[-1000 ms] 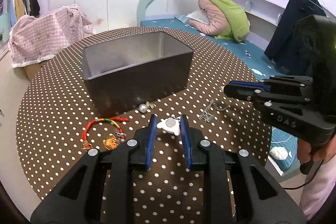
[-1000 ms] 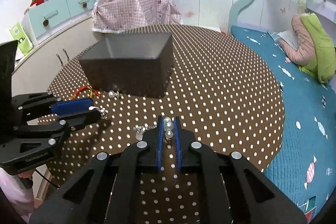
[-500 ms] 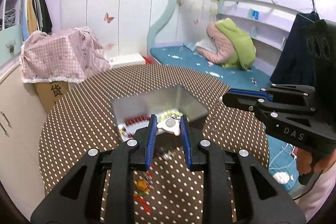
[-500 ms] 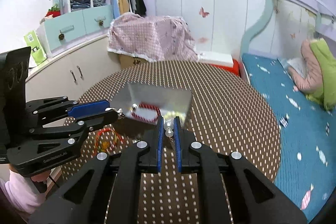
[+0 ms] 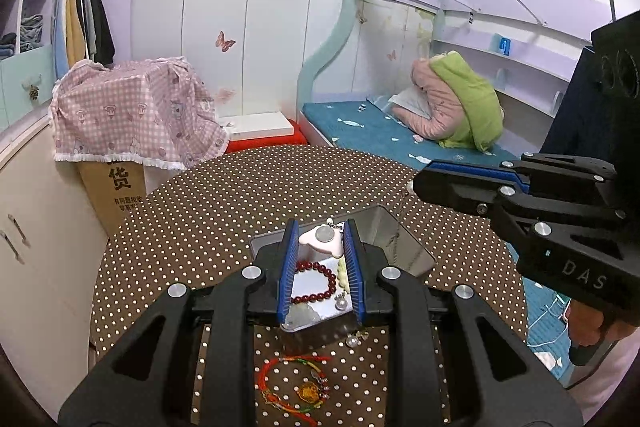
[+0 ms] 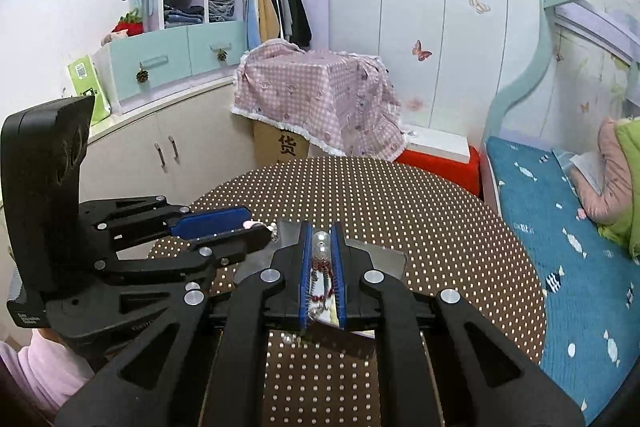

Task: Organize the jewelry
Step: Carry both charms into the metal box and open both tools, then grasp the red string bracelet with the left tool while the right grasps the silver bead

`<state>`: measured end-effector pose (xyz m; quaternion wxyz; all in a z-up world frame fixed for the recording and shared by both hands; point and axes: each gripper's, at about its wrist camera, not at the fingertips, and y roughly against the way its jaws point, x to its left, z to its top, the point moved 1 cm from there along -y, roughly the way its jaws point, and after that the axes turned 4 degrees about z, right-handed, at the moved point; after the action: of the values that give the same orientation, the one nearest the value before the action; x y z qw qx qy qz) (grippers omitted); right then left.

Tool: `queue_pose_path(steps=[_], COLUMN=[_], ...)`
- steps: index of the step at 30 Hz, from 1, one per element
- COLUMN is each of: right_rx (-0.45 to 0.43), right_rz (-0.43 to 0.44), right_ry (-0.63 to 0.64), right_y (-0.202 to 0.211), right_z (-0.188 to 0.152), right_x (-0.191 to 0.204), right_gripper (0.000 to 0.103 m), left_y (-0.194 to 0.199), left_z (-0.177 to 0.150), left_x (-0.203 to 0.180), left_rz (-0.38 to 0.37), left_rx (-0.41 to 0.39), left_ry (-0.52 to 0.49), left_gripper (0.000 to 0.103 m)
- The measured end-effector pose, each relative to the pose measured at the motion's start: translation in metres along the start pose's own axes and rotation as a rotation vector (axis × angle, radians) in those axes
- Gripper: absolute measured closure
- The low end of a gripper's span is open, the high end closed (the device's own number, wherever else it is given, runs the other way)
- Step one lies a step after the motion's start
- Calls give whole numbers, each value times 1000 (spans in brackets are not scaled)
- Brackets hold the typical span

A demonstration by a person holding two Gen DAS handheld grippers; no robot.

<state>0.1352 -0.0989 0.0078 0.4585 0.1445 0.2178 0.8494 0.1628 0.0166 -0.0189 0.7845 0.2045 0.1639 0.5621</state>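
My left gripper (image 5: 321, 239) is shut on a white bear-shaped pendant (image 5: 322, 239) with a silver disc, held above the open metal box (image 5: 404, 239). Inside the box lie a dark red bead bracelet (image 5: 316, 283) and a pearl (image 5: 341, 303). My right gripper (image 6: 321, 241) is shut on a pearl earring (image 6: 320, 242), also above the box (image 6: 384, 259). In the left wrist view the right gripper (image 5: 420, 183) has a thin chain hanging from it. A red string bracelet (image 5: 294, 383) with an amber charm and a pearl earring (image 5: 354, 339) lie on the table in front of the box.
The round table (image 5: 200, 211) has a brown polka-dot cloth. A cardboard box under a pink checked cloth (image 5: 132, 115) stands behind it. White cabinets (image 6: 168, 147) are to the left and a bed with blue cover (image 5: 380, 131) to the right.
Both grippers have risen from the table with their jewelry and now hover over the open box; the view now looks down into it.
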Motion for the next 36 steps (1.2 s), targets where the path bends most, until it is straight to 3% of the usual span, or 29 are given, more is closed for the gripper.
queue_pose_path(steps=[9,10,11,13,15,19,30,33,36], right_rx=[-2,9,22,49,62,99,147,172,210], right_rz=[11,15,24,24,18,7,19,44,29], right_ry=[9,1,-7,-25,-38,-82,-114,-102,-101], right_y=[-7,-10,-14,-22,-25,-31,-14,-17,-26], right_z=[14,12,9,5,-1,-17,-64,-74,-81], right_x=[0,-1,-3,-6,-10,-17,2,11,16], right_gripper=[94,94,93,83,75,70,69,69,69], left_y=[-8,-10,-13,-19,-23,-26,-6,-4,-9], left_z=[8,6,6,2,-1,-11,-67,-86,-103], left_x=[4,4,4,5,6,9,8,4,1], left_rz=[3,2,2,21,22,32,55,35,29], left_rx=[13,20,31,54,69,102,172,202,243], left_ry=[7,1,-3,-1,0,10,-57,-89,-109], left_gripper=[80,78,70,61,61,61,59,50,48])
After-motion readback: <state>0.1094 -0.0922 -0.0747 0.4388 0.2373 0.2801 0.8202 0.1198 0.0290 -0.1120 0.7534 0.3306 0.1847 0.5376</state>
